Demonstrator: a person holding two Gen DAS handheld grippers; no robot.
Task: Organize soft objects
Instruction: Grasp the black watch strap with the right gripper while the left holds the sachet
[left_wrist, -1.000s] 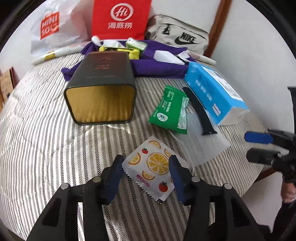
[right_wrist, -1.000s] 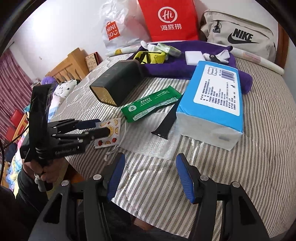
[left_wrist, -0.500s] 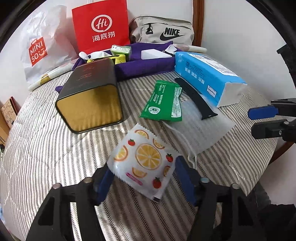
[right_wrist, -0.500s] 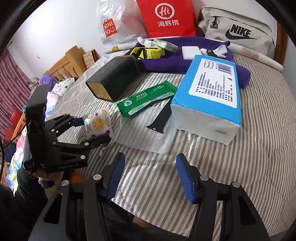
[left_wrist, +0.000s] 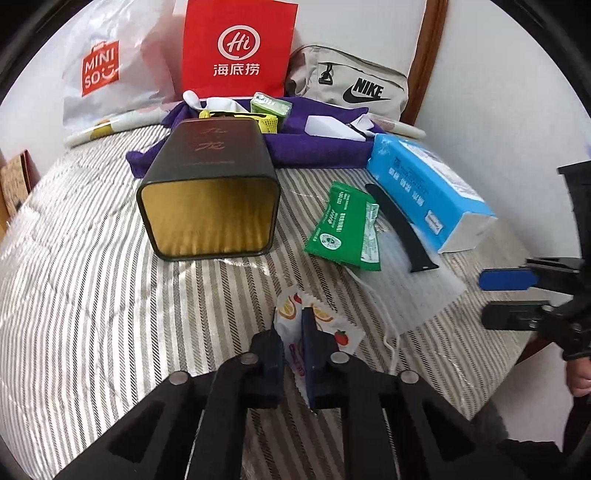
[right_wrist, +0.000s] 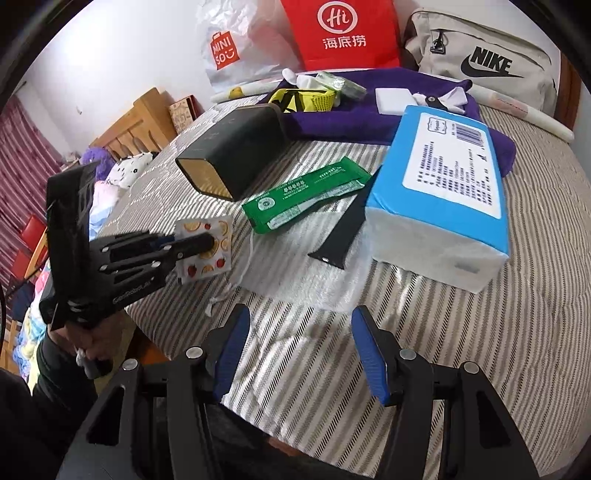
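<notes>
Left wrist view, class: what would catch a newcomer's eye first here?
The left gripper, low in the middle, shut on a fruit-print packet. Beyond it a dark tin lies on its side on the striped bedcover, its gold opening facing the camera. A red bag stands against the back wall.

- Both views are bright, lit by soft, even daylight.
- The striped bedcover (left_wrist: 92, 295) shows sheen; shadows under objects are faint.
- Heavy fisheye bending and black vignette ring the corners.
- Centres are sharp; rims soften slightly.
</notes>
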